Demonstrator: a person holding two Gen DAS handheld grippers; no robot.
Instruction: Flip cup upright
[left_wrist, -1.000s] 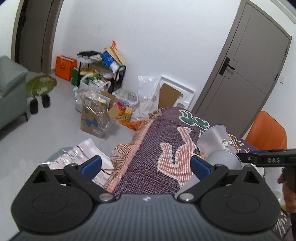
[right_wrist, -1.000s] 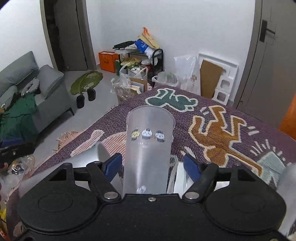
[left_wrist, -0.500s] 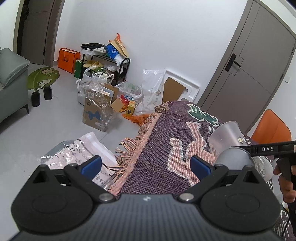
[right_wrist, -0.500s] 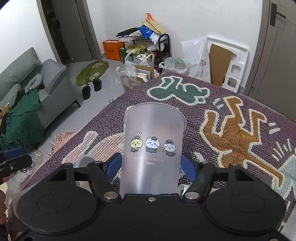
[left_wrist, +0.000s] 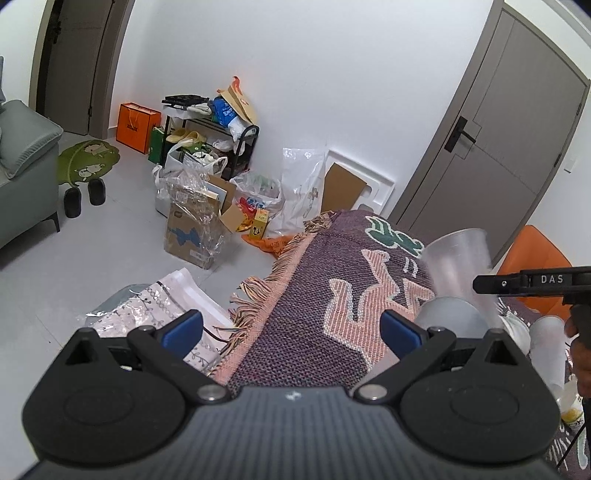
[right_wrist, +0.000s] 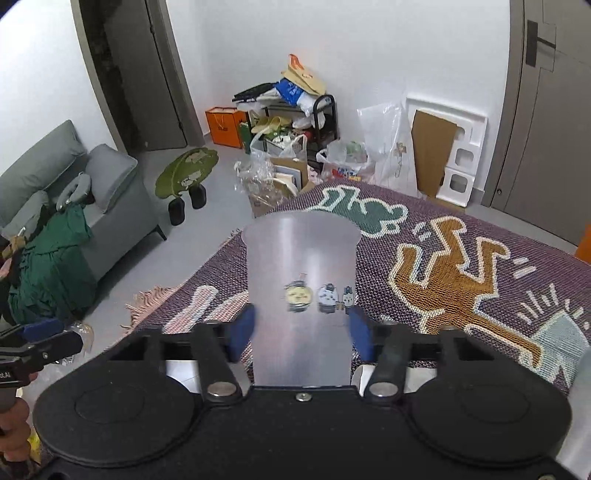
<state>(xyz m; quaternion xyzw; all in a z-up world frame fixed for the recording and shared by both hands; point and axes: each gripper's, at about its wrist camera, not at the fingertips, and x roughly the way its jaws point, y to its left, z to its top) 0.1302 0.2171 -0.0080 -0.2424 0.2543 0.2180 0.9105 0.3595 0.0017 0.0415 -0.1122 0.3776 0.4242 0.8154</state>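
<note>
My right gripper (right_wrist: 301, 330) is shut on a frosted plastic cup (right_wrist: 301, 280) with three small cartoon figures printed on it. The cup points forward along the fingers, rim away from me, lifted above the purple patterned cloth (right_wrist: 461, 266). In the left wrist view the same cup (left_wrist: 456, 258) hangs tilted in the air at the right, under the right gripper's black body (left_wrist: 532, 282). My left gripper (left_wrist: 291, 330) is open and empty over the cloth's fringed left edge (left_wrist: 266, 291).
Other frosted cups (left_wrist: 450, 314) and white items (left_wrist: 546, 339) lie on the cloth at the right. An orange chair (left_wrist: 535, 266) stands behind. Boxes and bags (left_wrist: 199, 221) clutter the floor by the wall. A grey sofa (right_wrist: 74, 206) is at the left.
The right gripper has lifted the cup higher off the cloth and turned it; the printed figures have shifted to the right. The left gripper has drifted left, away from the cups.
</note>
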